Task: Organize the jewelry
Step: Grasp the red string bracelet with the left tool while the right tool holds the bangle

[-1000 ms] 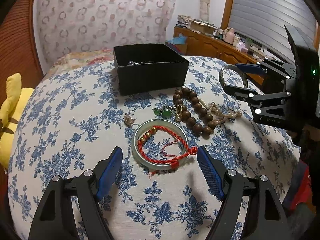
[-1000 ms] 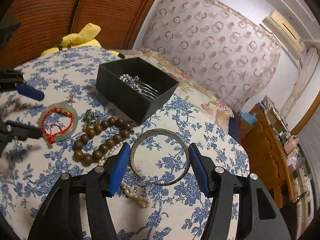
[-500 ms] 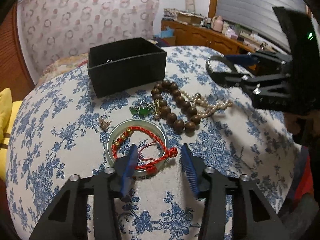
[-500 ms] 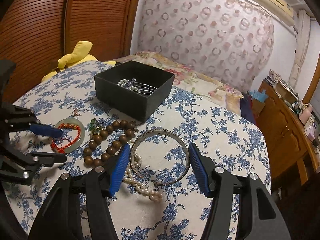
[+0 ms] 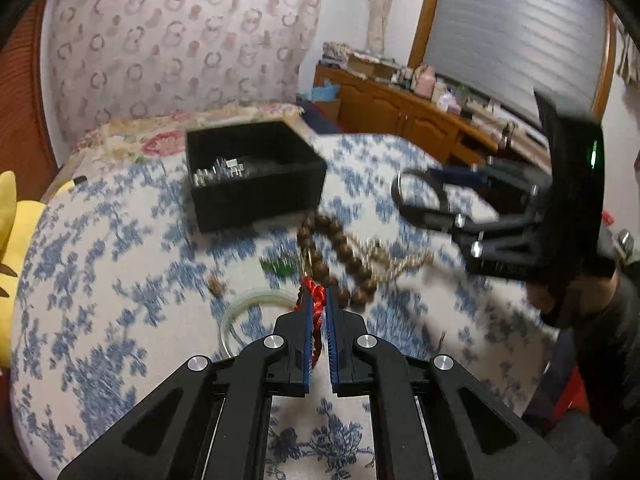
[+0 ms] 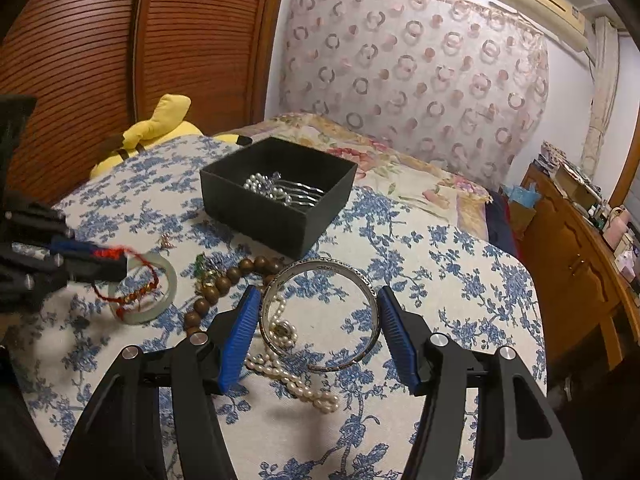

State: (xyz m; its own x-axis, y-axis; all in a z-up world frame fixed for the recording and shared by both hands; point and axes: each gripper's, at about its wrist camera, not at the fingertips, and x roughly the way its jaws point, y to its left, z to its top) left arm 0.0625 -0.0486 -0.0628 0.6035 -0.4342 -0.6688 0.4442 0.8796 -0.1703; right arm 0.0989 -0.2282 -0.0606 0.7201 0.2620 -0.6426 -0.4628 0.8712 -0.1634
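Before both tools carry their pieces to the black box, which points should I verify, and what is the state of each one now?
1. Left tool shut on the red cord bracelet: ok.
2. Red cord bracelet free of the jade bangle: not ok; in the right wrist view its loop lies across the bangle.
3. Right tool gripping the silver bangle: cannot tell; the bangle sits between the pads, contact unclear.
4. Pearl strand clear of the silver bangle: not ok; it runs through the ring.
5. Black box open with room inside: ok; the pearl hair comb fills only part.
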